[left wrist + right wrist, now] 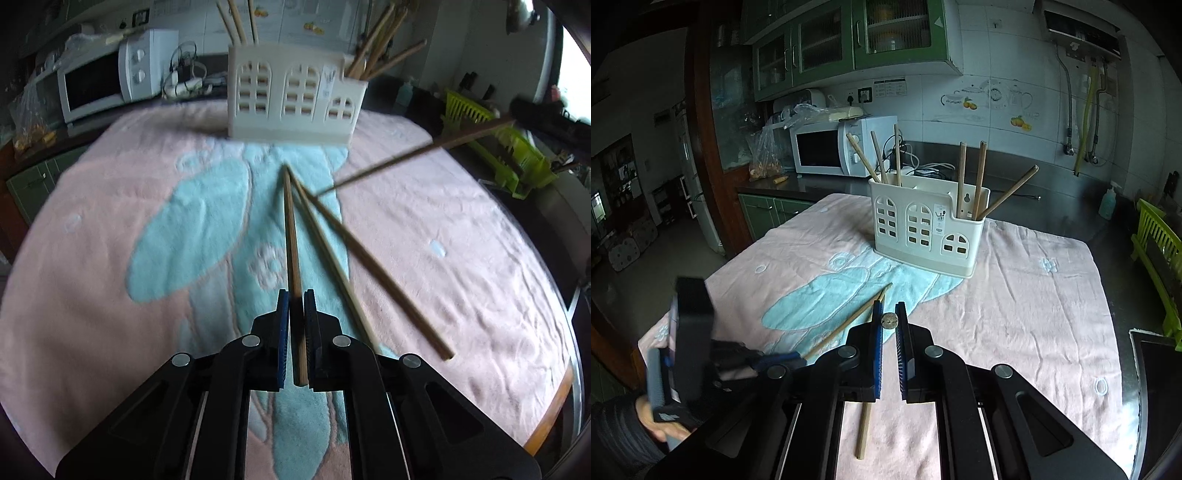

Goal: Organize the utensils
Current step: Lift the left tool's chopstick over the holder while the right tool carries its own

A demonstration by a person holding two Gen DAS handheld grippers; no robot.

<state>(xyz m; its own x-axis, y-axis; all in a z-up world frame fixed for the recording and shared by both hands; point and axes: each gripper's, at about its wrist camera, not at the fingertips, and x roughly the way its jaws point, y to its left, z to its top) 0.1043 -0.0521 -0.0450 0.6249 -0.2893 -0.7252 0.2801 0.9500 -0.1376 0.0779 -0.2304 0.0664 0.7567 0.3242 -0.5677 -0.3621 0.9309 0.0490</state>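
The left gripper point(294, 299) is closed on a wooden chopstick point(291, 236), which runs straight forward between the blue pads toward the white utensil holder point(295, 96). Just to its right, two more chopsticks point(369, 262) lie on the pink and teal towel point(110, 229), fanning out from nearly the same far tip. That view also catches a fourth chopstick point(413, 155), blurred, slanting in above the towel from the right, where a dark shape holds its far end.

The right wrist view explains it: the right gripper point(889, 321) has its blue pads pinched on that stick, seen end-on as a small round butt point(889, 320). From here the holder point(927, 229) stands clear on the far part of the towel point(1015, 302), three sticks in its left compartment point(882, 158) and three in its right point(979, 177). The left gripper point(768, 360) shows at lower left, its chopstick point(849, 317) angled up toward the holder. The microwave point(831, 149) sits on the counter behind.
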